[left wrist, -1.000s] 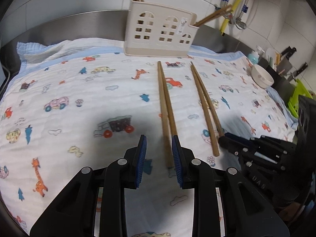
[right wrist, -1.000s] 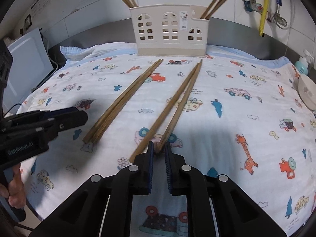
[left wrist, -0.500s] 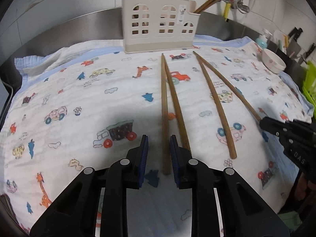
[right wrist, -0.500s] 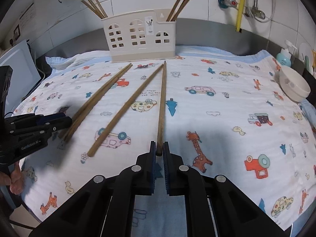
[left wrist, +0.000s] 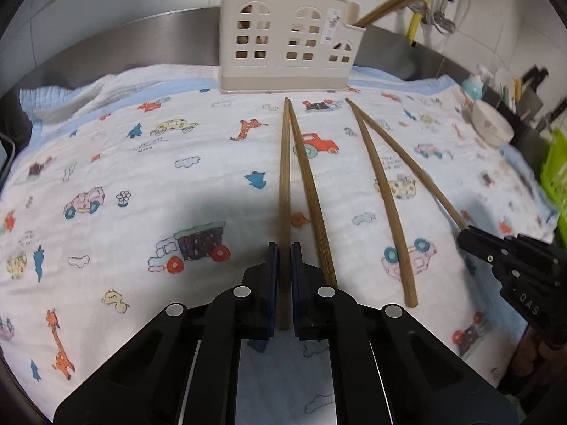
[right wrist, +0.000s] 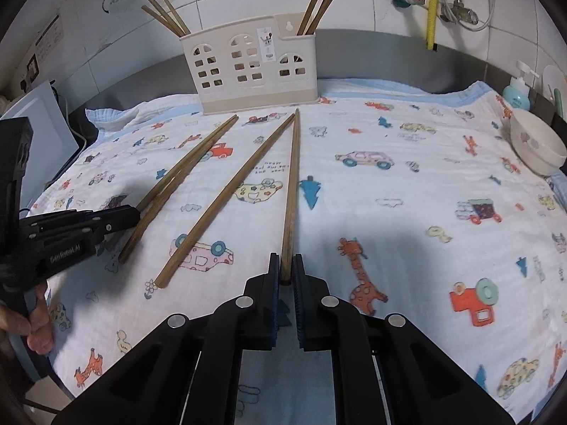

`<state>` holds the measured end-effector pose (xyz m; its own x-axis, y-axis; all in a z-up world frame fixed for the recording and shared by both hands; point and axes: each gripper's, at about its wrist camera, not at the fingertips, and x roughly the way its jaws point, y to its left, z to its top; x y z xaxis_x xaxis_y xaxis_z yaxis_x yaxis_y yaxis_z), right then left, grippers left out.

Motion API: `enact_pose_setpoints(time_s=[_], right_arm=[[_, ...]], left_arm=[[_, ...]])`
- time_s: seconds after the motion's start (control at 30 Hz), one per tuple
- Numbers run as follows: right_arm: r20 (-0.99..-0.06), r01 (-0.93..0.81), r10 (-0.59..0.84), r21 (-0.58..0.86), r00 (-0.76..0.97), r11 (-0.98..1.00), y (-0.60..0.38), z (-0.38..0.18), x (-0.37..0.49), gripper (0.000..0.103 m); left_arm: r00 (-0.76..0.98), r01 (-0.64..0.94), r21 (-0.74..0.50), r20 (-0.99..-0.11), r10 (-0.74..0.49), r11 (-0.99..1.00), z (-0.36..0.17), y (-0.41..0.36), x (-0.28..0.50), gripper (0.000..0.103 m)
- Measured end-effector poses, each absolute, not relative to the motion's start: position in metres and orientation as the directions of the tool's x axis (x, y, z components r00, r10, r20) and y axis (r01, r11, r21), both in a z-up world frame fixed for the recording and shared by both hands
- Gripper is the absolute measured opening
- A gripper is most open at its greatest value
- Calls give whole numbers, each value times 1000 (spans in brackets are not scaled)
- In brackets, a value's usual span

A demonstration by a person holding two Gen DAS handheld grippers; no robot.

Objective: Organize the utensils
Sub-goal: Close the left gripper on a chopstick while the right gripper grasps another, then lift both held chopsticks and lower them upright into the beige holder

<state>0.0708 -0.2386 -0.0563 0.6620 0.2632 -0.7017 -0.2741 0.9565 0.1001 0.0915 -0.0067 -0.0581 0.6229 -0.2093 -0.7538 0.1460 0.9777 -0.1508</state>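
Left tongs (left wrist: 282, 276), a gap wide a second ago, now clenched on the left chopstick (left wrist: 284, 191) at centre frame; right tongs (right wrist: 285, 276) already gripping another chopstick (right wrist: 292, 184) at centre, so both are judged ready for the holder (right wrist: 253, 67), upper centre.

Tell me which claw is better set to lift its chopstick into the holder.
Left, probably. The left claw clamps its chopstick well inside its grip; the right claw pinches only the very end of the other chopstick, which could slip.
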Motion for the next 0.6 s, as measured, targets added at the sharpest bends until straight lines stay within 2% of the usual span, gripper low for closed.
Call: enact_pose_setpoints(time_s=[0.4, 0.6], right_arm=[[-529, -344, 304, 24, 792, 938, -255, 53, 62, 7], [-499, -406, 364, 25, 787, 913, -261, 101, 84, 6]], left_arm=[[776, 187, -154, -582, -242, 970, 28, 11, 73, 5], [807, 206, -122, -541, -239, 971, 59, 14, 86, 5]])
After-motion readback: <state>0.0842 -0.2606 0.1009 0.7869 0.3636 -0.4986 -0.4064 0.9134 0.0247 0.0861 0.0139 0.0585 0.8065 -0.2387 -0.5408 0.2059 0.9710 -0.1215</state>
